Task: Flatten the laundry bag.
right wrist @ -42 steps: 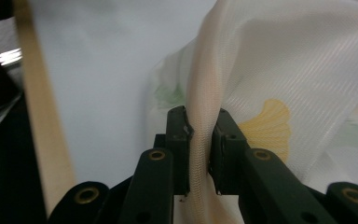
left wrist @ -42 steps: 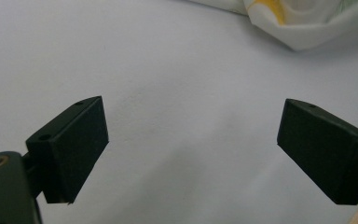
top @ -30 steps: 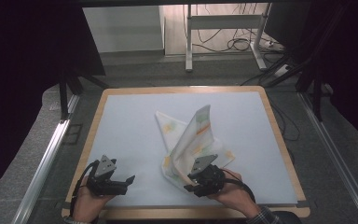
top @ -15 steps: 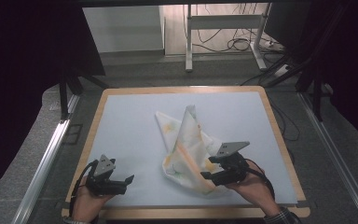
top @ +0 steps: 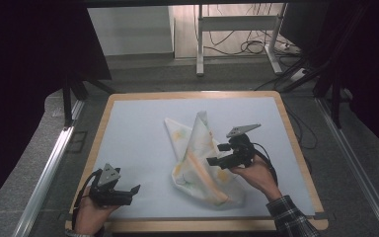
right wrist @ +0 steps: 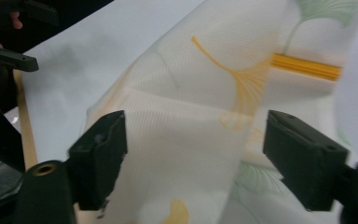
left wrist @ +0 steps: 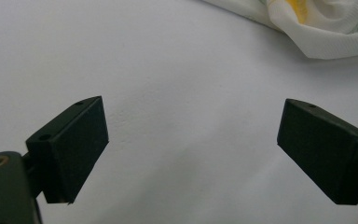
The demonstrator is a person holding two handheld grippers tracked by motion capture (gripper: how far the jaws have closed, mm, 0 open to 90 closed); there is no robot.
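Jaws of the right tool (top: 216, 154) are seen spread wide above a crumpled white cloth (top: 200, 158), nothing being pinched between them. From the right gripper view, the same tool (right wrist: 193, 154) is shown with the cloth (right wrist: 214, 116) directly ahead of and below its open jaws, the fabric printed with yellow and green ginkgo leaves and a yellow stripe. A peak of the cloth is raised just to the left of the tool in the high view, while the rest of it is spread beneath and in front of the hand (top: 254, 175) holding the tool, whose sleeve is checked.

Well apart from it, near the front left corner of the worktop (top: 138, 133), the left tool (top: 133, 191) is held low in the other hand (top: 89, 217). Its jaws are likewise parted and empty, as the left gripper view confirms, where the tool (left wrist: 193, 149) is pointed at bare pale surface (left wrist: 168, 70). A rolled edge of the cloth (left wrist: 307, 28) is visible far ahead of that tool and to its right, untouched by it. A wooden border (top: 192, 94) is seen framing the pale surface beyond both tools.
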